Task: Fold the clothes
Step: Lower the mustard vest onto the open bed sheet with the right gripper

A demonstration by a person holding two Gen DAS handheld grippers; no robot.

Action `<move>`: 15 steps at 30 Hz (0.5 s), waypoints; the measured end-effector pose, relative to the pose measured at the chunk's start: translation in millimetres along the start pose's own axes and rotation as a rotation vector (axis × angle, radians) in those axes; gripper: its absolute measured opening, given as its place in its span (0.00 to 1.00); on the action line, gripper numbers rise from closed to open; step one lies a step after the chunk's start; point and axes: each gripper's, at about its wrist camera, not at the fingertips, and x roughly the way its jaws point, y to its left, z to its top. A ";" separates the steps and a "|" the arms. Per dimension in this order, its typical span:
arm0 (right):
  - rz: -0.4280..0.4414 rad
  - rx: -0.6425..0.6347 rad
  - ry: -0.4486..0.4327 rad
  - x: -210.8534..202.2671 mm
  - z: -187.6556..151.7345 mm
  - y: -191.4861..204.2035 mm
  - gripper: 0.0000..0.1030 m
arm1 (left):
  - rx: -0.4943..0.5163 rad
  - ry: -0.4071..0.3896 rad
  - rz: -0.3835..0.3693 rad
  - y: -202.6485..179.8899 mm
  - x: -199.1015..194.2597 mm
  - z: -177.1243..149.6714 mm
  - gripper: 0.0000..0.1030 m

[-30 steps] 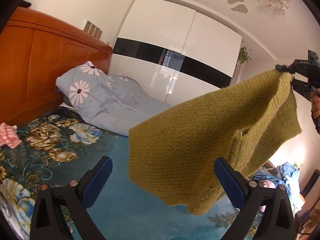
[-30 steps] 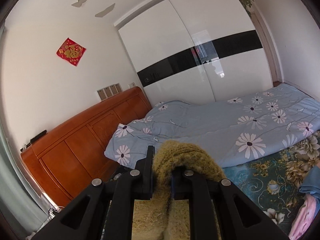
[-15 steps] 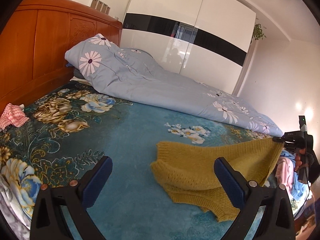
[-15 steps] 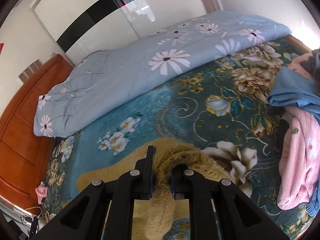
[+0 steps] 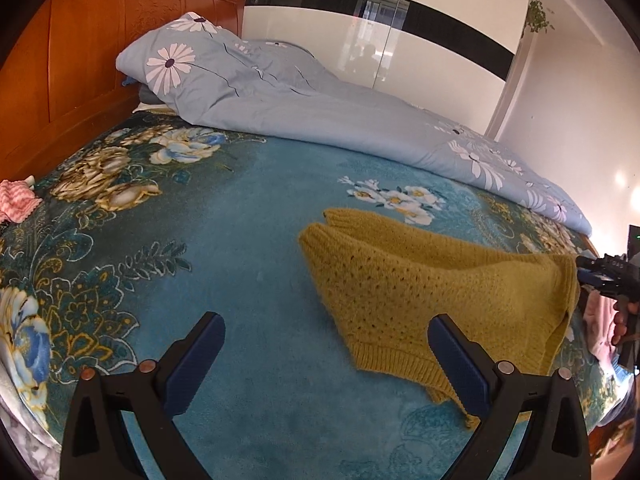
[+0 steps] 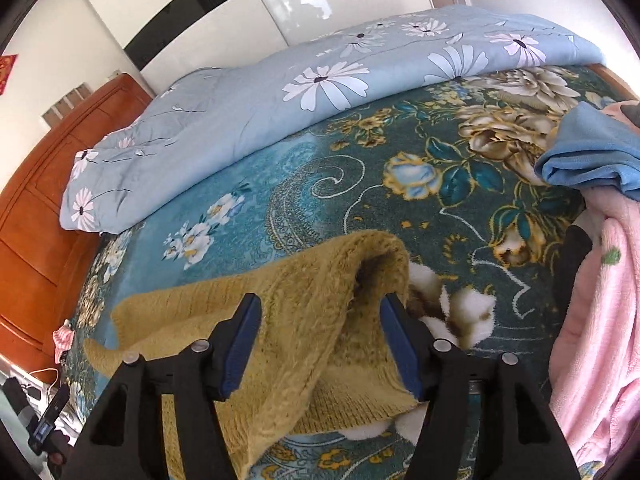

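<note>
The mustard-yellow knitted sweater [image 5: 432, 292] lies on the teal flowered bedspread [image 5: 240, 248], on the right part of the bed as the left wrist camera sees it. It is folded over itself, and its ribbed edges show at the far left corner and along the near side. Its right end is not flat: it rises a little toward the right gripper [image 5: 592, 276], which shows at the right edge of that view with some fingers [image 5: 622, 322] of the person under it.

In the right wrist view the right gripper [image 6: 320, 344] is opening its jaws. A raised hump of the sweater [image 6: 320, 300] sits between the two blue pads [image 6: 240, 340], but they stand apart and do not press on it. The fold of the knit gapes open just beyond the right pad.

The left gripper [image 5: 324, 364] is wide open and holds nothing. It hangs over bare bedspread, and its right pad [image 5: 456, 364] covers the near edge of the sweater in the picture; I cannot tell if it touches.

A light blue quilt with white daisies [image 5: 320, 96] lies along the far side of the bed, against the wooden headboard [image 5: 80, 52]. To the right of the sweater, near the bed's edge, are a pink fleece garment [image 6: 592, 320] and a blue garment [image 6: 592, 160]. A small pink cloth [image 5: 16, 200] lies at the far left.
</note>
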 end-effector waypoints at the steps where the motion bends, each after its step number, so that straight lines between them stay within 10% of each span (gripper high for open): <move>1: -0.001 -0.019 -0.007 -7.6 -6.9 -0.5 0.62 | 0.007 0.005 0.001 -0.3 3.1 -0.1 1.00; 5: -0.066 -0.232 -0.035 -24.8 -51.2 20.2 0.62 | -0.022 0.030 -0.009 7.5 21.4 1.6 1.00; 15: 0.245 -0.821 0.144 -3.4 -184.8 151.4 0.62 | 0.020 0.119 -0.085 8.0 76.6 9.3 1.00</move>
